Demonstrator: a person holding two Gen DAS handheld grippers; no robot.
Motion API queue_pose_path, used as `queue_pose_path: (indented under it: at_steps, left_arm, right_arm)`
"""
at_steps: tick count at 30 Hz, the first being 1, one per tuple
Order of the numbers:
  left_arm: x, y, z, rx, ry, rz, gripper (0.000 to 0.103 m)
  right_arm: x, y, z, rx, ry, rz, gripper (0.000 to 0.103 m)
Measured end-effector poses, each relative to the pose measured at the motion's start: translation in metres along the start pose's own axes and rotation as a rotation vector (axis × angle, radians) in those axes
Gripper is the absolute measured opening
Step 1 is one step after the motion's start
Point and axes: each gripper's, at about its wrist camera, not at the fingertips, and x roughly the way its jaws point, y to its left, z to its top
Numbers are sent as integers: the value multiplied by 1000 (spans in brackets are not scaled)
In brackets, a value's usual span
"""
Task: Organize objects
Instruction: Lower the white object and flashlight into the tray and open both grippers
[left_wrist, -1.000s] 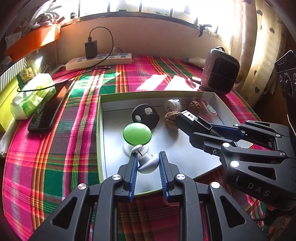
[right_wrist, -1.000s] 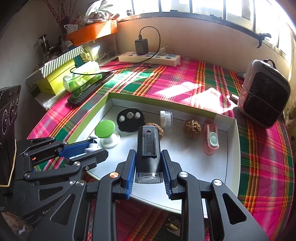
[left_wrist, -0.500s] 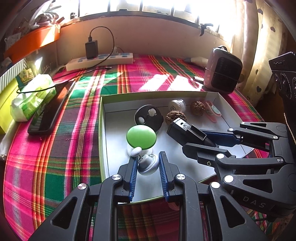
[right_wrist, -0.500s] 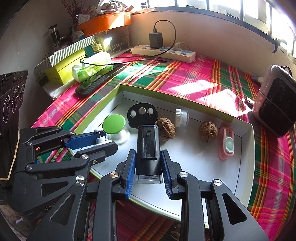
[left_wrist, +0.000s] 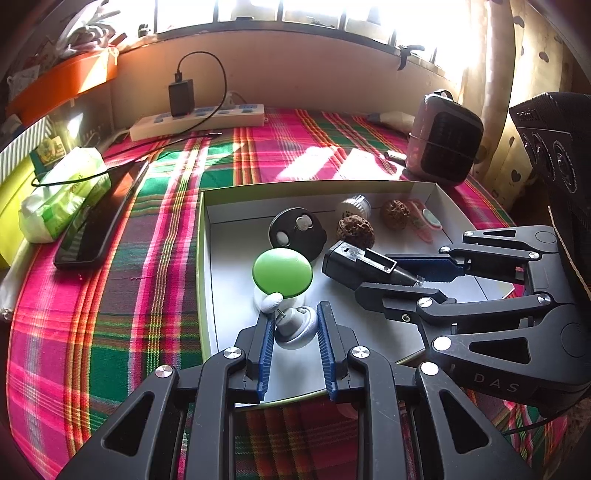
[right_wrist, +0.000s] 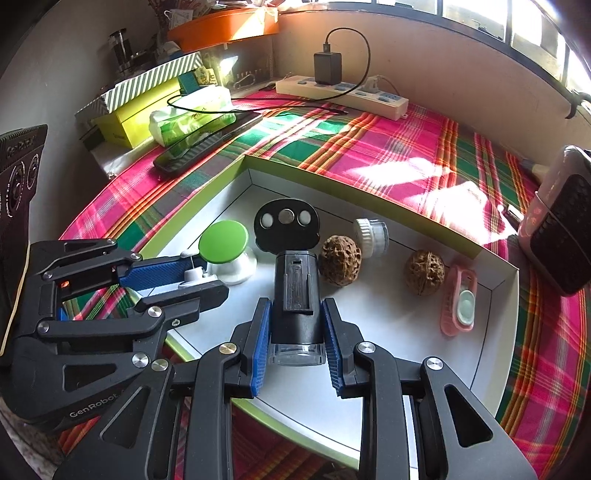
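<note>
With the left gripper (left_wrist: 295, 328) pinching a small white piece over the near edge of the tray (left_wrist: 207, 280) and the right gripper (right_wrist: 295, 332) clamping a black device (right_wrist: 295, 291) above the tray floor, either could nudge the green-capped object (left_wrist: 282, 272) or the walnut (right_wrist: 340, 265) just beside them.

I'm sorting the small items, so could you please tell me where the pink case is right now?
The pink case lies in the box's far right corner in the right wrist view, just right of a walnut, near the wall.
</note>
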Motion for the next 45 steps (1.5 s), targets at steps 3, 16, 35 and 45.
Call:
queue_pose_path:
  at_steps: [3, 16, 35, 45]
  left_arm:
    - [0, 0, 0, 0, -1, 1, 21]
    - [1, -1, 0, 2, 2, 14, 21]
    - [1, -1, 1, 1, 3, 13, 22]
    - [-1, -4, -2, 7, 0, 9, 28]
  right_arm:
    - [1, -4, 0, 8, 3, -3, 29]
    - [5, 1, 1, -41, -7, -48, 29]
    - [7, 8, -1, -69, 5, -57, 29]
    - [4, 6, -3, -55, -2, -73, 33]
